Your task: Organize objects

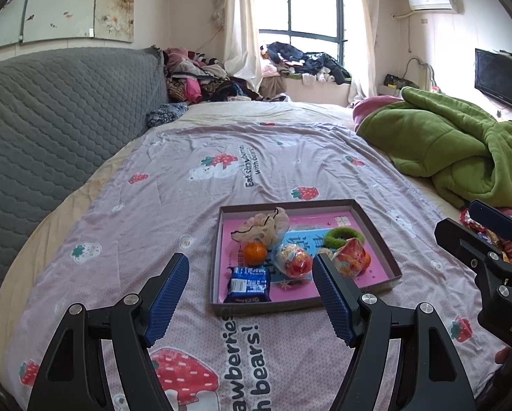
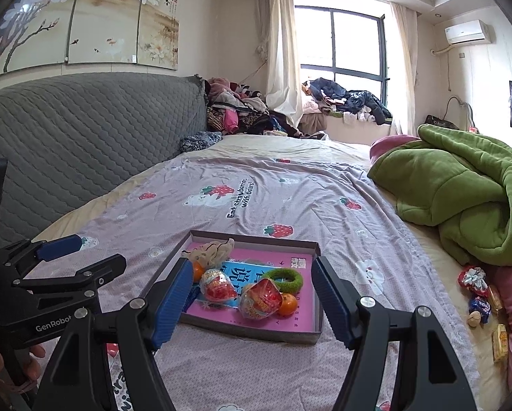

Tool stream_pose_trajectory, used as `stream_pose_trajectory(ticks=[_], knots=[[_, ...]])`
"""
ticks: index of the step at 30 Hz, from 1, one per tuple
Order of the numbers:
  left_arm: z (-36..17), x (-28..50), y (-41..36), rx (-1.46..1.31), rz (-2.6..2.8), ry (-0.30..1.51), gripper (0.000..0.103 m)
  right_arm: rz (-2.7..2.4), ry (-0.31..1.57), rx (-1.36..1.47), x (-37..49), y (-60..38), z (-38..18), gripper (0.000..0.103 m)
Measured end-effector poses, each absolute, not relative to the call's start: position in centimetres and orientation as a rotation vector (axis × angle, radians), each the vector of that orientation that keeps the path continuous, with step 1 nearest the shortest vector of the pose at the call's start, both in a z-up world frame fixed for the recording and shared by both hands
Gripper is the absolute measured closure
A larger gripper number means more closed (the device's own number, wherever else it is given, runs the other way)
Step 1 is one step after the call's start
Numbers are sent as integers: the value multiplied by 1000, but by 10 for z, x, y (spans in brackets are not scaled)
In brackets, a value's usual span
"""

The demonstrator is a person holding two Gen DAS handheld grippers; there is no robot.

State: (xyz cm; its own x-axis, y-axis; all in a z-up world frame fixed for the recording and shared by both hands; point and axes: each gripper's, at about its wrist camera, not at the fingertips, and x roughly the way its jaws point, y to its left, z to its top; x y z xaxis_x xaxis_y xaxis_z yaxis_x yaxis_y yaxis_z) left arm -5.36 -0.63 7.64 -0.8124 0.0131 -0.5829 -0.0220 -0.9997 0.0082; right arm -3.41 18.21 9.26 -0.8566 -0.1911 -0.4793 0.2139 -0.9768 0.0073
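Both grippers hung over the bed just short of the tray, each w/ jaws wide apart and nothing between the pads: left gripper, right gripper. The tray sat on the strawberry-print sheet near the bed's front edge, already part filled.

Step in hand, as I read it: fetch the next loose item. Loose snacks lay on the bed's right side, well apart from the tray, beside the green blanket. To do it well: swing the right gripper over, keep jaws wide, come down square on one piece only, close gently since wrappers crush, then lift clear of the tray's rim before setting down in a bare spot.

Count in tray:
- oranges: 2, one at, other half hidden behind a red pack
- red snack packs: 2, at and
- blue biscuit pack: 1
- green ring: 1
- beige scrunchie: 1
- book under it all: 1

Loose outside: approx 5-6 small pieces, too small to count for sure.
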Motion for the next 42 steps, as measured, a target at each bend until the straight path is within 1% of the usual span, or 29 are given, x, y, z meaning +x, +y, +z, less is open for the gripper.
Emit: stream_pose_trajectory(ticks=[10, 24, 42], knots=[[61, -51, -11, -992, 2969, -2, 27, -2837, 80, 776, -36, 177, 80, 32], [33, -53, -9, -1050, 2956, -19, 27, -2845, 45, 855, -40, 187, 51, 32], [-8, -60, 1, -1136, 2897, 19, 27, -2837, 38, 950, -48, 196, 1, 32]])
